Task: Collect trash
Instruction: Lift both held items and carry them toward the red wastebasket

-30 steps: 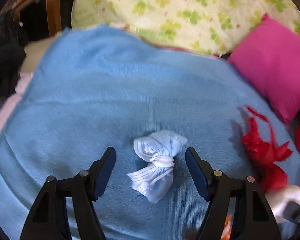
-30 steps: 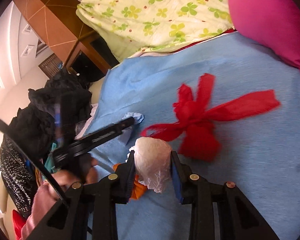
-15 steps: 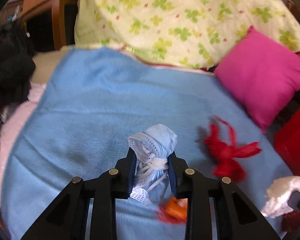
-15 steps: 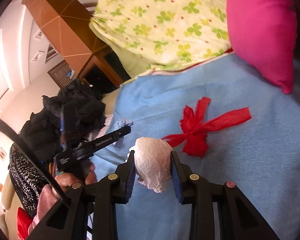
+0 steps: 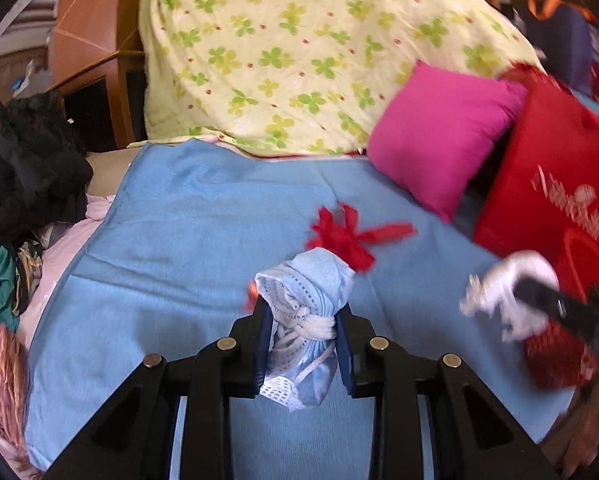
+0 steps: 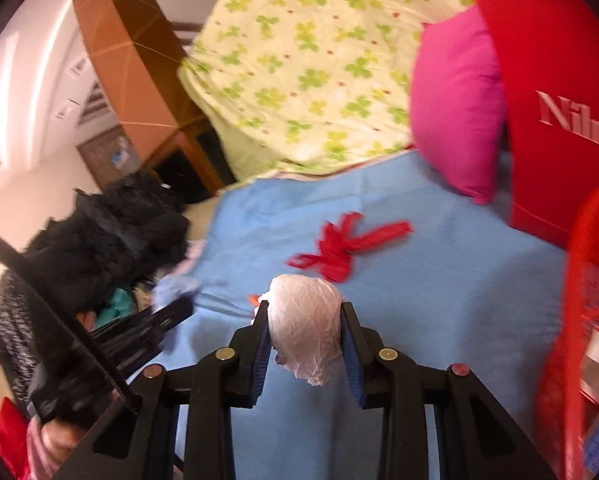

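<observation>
My left gripper (image 5: 302, 330) is shut on a rolled blue face mask (image 5: 309, 304) tied with its white loops, held above the blue blanket (image 5: 203, 232). My right gripper (image 6: 305, 330) is shut on a crumpled white plastic wad (image 6: 305, 322), also lifted off the blanket (image 6: 439, 272). The right gripper and its white wad (image 5: 507, 292) show at the right of the left wrist view. A red knotted plastic scrap (image 5: 347, 236) lies on the blanket ahead; it also shows in the right wrist view (image 6: 339, 246). A small orange bit (image 5: 252, 291) peeks out behind the mask.
A red mesh basket (image 6: 579, 320) stands at the right edge beside a red bag (image 5: 555, 184). A pink cushion (image 5: 439, 140) and a clover-print quilt (image 5: 299, 52) lie at the back. Black clothes (image 5: 23, 168) are piled at the left. The left gripper (image 6: 139, 328) shows at the left.
My left gripper closed on the face mask and lifted it off the blanket. Both grippers pulled back and up, and the red basket and bag came into view at the right.
</observation>
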`<state>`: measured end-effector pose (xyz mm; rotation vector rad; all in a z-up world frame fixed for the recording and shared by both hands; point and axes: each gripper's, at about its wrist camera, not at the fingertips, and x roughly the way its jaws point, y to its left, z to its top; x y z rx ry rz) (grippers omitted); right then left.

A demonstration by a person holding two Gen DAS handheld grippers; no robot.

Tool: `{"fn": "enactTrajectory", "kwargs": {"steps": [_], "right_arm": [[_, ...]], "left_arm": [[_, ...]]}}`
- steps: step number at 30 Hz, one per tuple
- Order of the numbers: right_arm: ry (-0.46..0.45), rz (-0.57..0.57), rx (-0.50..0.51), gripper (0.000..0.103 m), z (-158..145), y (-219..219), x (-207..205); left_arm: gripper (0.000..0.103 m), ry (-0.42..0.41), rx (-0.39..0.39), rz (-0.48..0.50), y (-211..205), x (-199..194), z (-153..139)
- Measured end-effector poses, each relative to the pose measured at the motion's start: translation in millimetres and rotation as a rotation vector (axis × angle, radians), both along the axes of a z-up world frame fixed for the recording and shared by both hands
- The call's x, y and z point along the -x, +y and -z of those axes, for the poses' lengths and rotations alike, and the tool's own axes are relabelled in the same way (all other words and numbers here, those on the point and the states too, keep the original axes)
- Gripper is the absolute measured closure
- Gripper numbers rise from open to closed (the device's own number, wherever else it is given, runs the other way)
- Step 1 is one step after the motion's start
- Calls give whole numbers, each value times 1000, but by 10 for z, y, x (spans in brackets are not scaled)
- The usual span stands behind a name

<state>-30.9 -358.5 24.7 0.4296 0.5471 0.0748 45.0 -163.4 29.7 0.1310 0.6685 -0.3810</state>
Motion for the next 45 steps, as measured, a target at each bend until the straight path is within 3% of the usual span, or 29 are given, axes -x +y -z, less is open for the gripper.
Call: {"fn": "enactTrajectory", "kwargs": {"steps": [4, 8, 11, 15, 16, 17, 18, 20, 21, 26, 33, 34, 36, 40, 43, 45], "right_arm": [[113, 16, 32, 69, 199, -67, -160], [242, 2, 55, 69, 475, -77, -402], [307, -13, 55, 66, 645, -80, -558], [373, -27, 44, 66, 834, -85, -668], [383, -31, 44, 65, 860, -86, -675], [390, -33, 47, 56, 881, -79, -667], [400, -34, 49, 41, 898, -84, -665], [398, -31, 38, 40, 894, -118, -632], [393, -31, 33, 40, 886, -128, -622], [344, -11, 9, 40, 785, -227, -546], [359, -18, -17, 40, 840, -197, -643], [366, -27, -10, 42, 855, -159, -663], [384, -43, 33, 59, 888, -65, -691], [346, -58, 122, 66, 829, 83, -656], [275, -58, 145, 66, 684, 137, -572], [229, -52, 158, 66, 574, 175, -504]], "left_arm": [[72, 128, -18, 19, 15, -31, 333], [72, 197, -65, -15, 1, -168, 612], [71, 279, -36, -26, 52, -269, 780], [68, 316, -63, -43, 91, -267, 950], [65, 331, -54, -38, 104, -263, 976], [63, 346, -44, -29, 118, -254, 997], [60, 349, -39, -19, 135, -236, 1001], [37, 342, -45, -16, 177, -205, 1000], [36, 332, -40, -16, 215, -172, 985], [35, 330, -1, 12, 383, -78, 957], [35, 308, 19, 29, 375, -84, 910], [35, 305, 23, 27, 377, -95, 905], [36, 300, 37, 26, 381, -118, 898], [75, 342, 23, 39, 335, -179, 1001], [78, 331, 28, 39, 310, -163, 1002], [79, 282, 16, 42, 284, -108, 903]]}}
